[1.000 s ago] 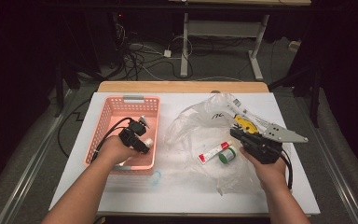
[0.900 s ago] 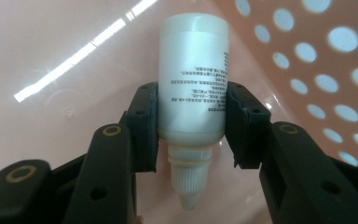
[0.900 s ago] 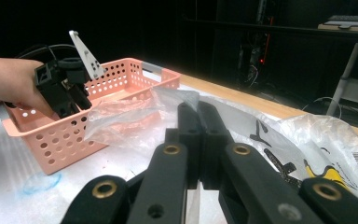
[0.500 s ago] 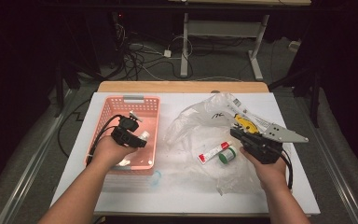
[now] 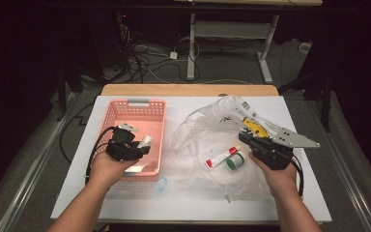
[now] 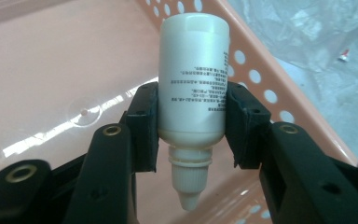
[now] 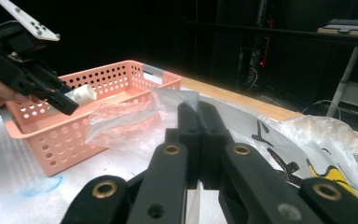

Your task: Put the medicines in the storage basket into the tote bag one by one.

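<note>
The left gripper [image 6: 191,121] is clamping its fingers on a small white plastic dropper bottle [image 6: 193,79] over the pink perforated plastic basket [image 5: 125,108]; it should lower well inside before releasing. The right gripper's [image 7: 200,116] fingers are resting closed, empty.

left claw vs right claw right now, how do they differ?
The left claw is clamped on a white bottle, nozzle toward the camera; the right claw is shut, with a fold of clear plastic bag at its tips. The left claw hangs over the pink basket; the right claw sits low over the bag, near a tube and a green-capped jar. Both are black and hand-held.
</note>
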`<state>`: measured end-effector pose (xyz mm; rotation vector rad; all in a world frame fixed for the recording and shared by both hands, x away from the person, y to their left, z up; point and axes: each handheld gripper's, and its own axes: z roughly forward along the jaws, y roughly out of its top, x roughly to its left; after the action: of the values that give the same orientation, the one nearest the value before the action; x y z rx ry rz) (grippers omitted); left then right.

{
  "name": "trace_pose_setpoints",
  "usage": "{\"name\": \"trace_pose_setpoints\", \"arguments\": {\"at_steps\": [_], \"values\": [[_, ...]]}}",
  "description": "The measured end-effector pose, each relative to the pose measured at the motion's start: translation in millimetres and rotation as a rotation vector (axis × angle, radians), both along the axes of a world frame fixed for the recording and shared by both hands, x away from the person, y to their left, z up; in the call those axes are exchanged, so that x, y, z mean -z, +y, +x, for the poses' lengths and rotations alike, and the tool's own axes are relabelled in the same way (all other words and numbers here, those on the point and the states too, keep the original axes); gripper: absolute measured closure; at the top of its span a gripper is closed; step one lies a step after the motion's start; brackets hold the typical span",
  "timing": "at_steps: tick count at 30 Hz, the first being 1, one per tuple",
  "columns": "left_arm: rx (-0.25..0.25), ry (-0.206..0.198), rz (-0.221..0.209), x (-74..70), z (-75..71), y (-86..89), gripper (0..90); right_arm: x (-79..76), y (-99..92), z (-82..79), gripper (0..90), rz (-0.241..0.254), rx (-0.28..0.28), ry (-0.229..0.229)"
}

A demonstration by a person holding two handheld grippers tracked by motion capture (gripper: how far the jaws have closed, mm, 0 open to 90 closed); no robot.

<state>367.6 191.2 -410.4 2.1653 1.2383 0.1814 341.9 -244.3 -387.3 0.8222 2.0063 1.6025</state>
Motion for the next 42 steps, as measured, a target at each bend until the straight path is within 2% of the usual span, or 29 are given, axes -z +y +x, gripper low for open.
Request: {"name": "trace_pose_setpoints", "arguments": {"at_steps": [3, 5, 8, 12, 16, 20, 22, 24, 30, 34, 42], "values": [[-0.011, -0.021, -0.013, 1.7, -8.4, 2.6, 57.8, 0.1, 0.4, -0.1, 90.0, -0.001, -0.001, -0.001], [-0.001, -0.023, -0.028, 3.0, -13.1, 4.1, 57.8, 0.2, 0.2, -0.1, 90.0, -0.001, -0.001, -0.001], [-0.008, -0.045, -0.004, 4.7, -19.1, 4.5, 57.9, 0.8, 0.4, -0.3, 90.0, 0.000, 0.000, 0.005], [-0.013, -0.067, -0.008, 7.6, -24.8, 5.2, 57.9, 1.4, 0.3, 0.0, 90.0, -0.005, -0.003, 0.003], [-0.018, -0.087, -0.036, 7.2, -29.5, 5.3, 57.9, 1.2, -0.3, -0.2, 90.0, -0.002, -0.001, 0.007], [-0.022, -0.115, -0.098, 3.6, -35.4, 7.9, 58.0, 1.5, -1.3, -0.2, 90.0, -0.005, 0.000, 0.006], [-0.018, -0.133, -0.100, 1.2, -37.1, 7.6, 58.0, 1.9, -1.2, -0.1, 90.0, -0.008, -0.001, 0.004], [-0.008, -0.147, -0.096, -2.5, -38.9, 6.2, 58.0, 2.5, 0.1, -0.1, 90.0, -0.009, 0.002, 0.008], [0.018, -0.171, -0.135, -8.2, -43.4, -2.2, 58.0, 3.4, 1.8, 0.5, 90.0, -0.017, -0.002, 0.005], [0.026, -0.201, -0.139, -13.0, -47.4, -8.5, 58.0, 3.1, 1.5, 0.0, 90.0, -0.017, -0.003, 0.005], [0.083, -0.216, -0.183, -18.6, -54.6, -28.8, 58.0, 0.7, 0.4, -1.0, 90.0, -0.011, -0.002, -0.004]]}}
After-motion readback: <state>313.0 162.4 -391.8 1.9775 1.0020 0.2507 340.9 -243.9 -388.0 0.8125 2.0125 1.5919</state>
